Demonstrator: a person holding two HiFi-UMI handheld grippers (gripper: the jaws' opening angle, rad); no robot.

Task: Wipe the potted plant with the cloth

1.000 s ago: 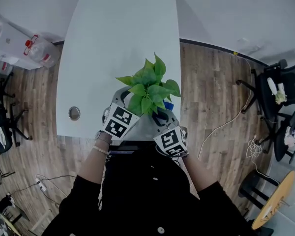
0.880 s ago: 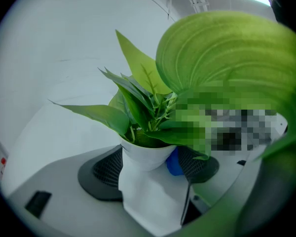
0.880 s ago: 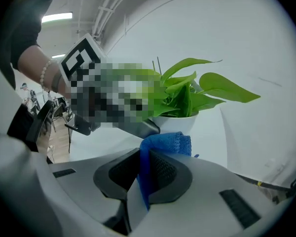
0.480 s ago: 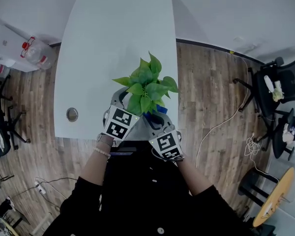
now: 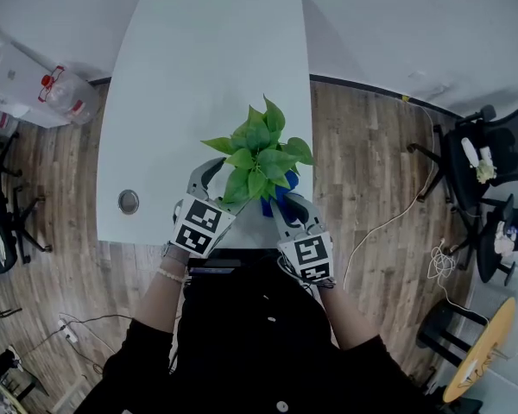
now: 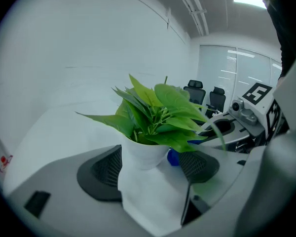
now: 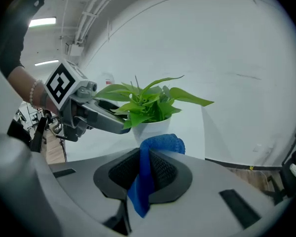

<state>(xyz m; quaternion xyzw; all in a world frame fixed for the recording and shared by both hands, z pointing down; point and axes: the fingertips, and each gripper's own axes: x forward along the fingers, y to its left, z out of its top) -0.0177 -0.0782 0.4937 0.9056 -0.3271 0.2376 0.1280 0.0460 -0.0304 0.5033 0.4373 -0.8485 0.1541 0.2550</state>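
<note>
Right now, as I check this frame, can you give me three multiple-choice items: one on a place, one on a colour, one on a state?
1. Where does the potted plant stand?
A. On the white table, towards the person's edge
B. On the wooden floor
C. On an office chair

2. What colour is the cloth?
A. Red
B. Blue
C. Yellow

3. How do the jaws of the right gripper stand?
A. Wide apart and empty
B. Around the white pot
C. Shut on the cloth

Answers:
1 A: the head view shows it on the tabletop just ahead of both grippers.
2 B: the right gripper view shows blue fabric.
3 C: the cloth is pinched between the two pads.
</note>
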